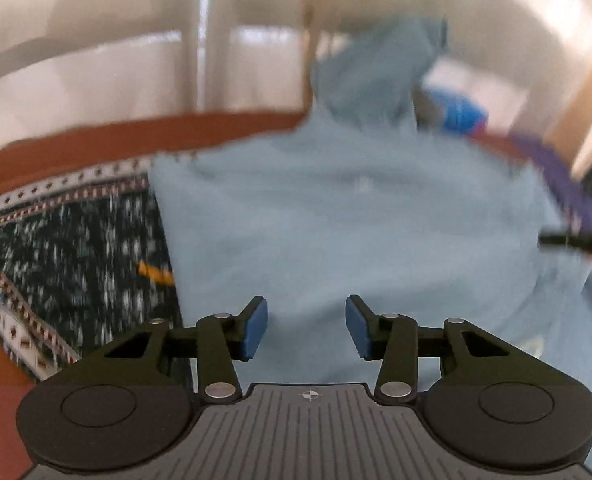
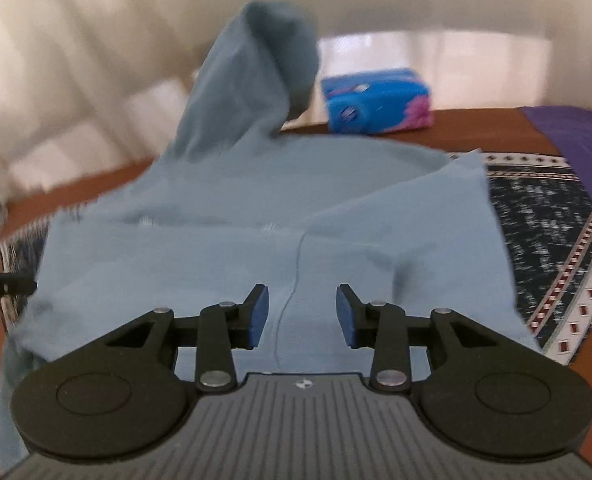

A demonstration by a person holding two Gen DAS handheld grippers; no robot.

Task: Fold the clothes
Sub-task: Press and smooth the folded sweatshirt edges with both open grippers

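A light blue garment lies spread over a dark patterned mat on a reddish-brown table. At the far side one part of it rises up, blurred. My left gripper hangs open above the cloth's near part, with nothing between its blue pads. In the right wrist view the same garment shows a seam down its middle, and its raised part stands at the far edge. My right gripper is open over that seam and holds nothing.
A blue tissue packet stands at the table's far edge. A purple cloth lies at the right, beside the mat. A black tip of the other gripper shows at the left edge. Pale curtains hang behind.
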